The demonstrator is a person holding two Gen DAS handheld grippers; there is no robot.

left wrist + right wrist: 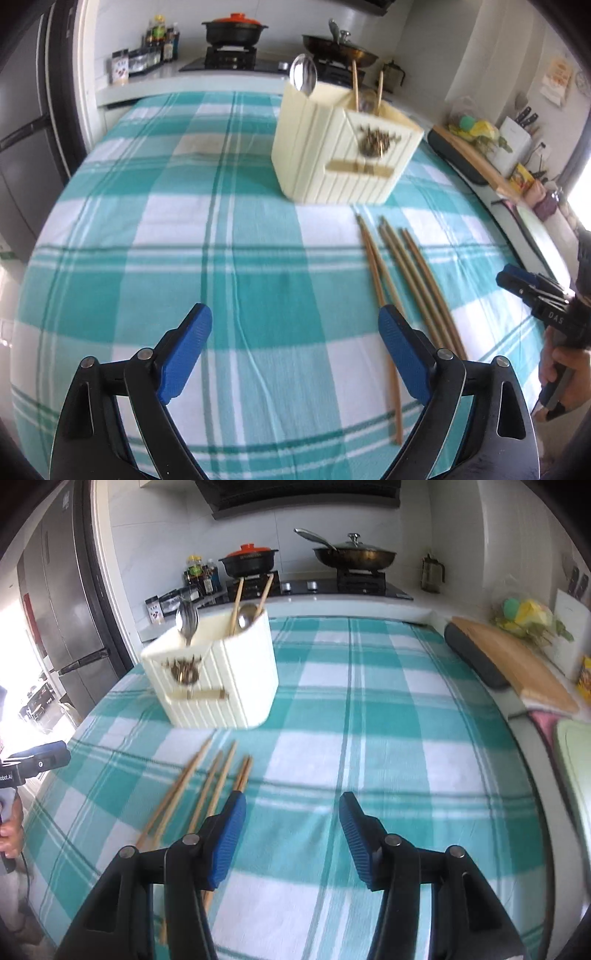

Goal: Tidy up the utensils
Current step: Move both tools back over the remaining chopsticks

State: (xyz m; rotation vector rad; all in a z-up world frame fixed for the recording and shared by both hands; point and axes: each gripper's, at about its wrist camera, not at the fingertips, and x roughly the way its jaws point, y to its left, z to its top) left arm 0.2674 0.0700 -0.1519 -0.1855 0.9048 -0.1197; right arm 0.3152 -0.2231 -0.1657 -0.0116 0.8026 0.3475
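Currently mid-task. Left wrist view: left gripper [295, 325] fingers apart, empty; loose chopsticks [406, 273] on desk [147, 258] before holder [343, 155]. Right wrist view: right gripper [291, 812] fingers apart, empty, beside chopsticks [207, 790]. Next move likely: pick one up, drop it in the holder [210, 679]

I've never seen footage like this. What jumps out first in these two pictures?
The teal-and-white checked tablecloth fills both views. On it stands a cream utensil holder with spoons and two chopsticks poking out, and in front of it loose wooden chopsticks lie on the cloth. At the bottom of each view, blue-tipped jaws frame the scene: the left gripper and right gripper, both open and empty.
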